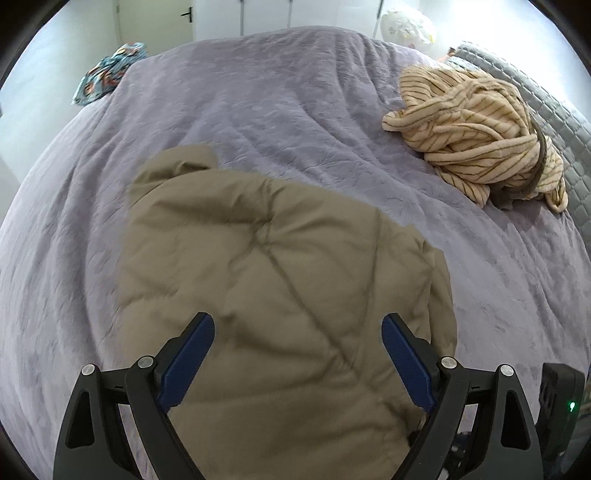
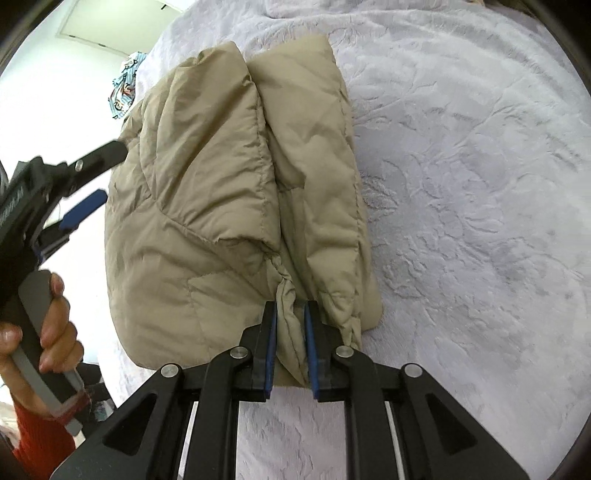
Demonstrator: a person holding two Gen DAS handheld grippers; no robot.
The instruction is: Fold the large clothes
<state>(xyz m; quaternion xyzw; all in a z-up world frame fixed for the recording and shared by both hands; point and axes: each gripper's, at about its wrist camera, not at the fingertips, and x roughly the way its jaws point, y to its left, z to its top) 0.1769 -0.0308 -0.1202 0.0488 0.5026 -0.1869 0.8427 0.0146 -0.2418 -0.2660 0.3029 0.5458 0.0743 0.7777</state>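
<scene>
Left gripper (image 1: 298, 334): black linkage arms, blue pads, round silver pivot screws.
Right gripper (image 2: 290, 332): black frame, blue pads, matching silver screws.
Handle (image 2: 35, 332): grey trigger grip.
Sleeve (image 2: 40, 435): red ribbed knit.

Left claw (image 1: 298, 334) gaping above tan puffer jacket (image 1: 266, 258), lilac bedspread (image 1: 277, 103), striped garment (image 1: 476, 136) beyond

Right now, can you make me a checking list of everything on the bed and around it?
Surface: bed with lilac quilt, rumpled.
Job's things: tan puffer jacket, folded into a bundle.
Clutter: striped cream garment, heaped; patterned cloth at the far edge; grey quilted cover.
Grippers: left gripper open above the jacket; right gripper shut on a jacket fold.
Cables: nothing seen.
Surroundings: white door, plastic bag.
</scene>
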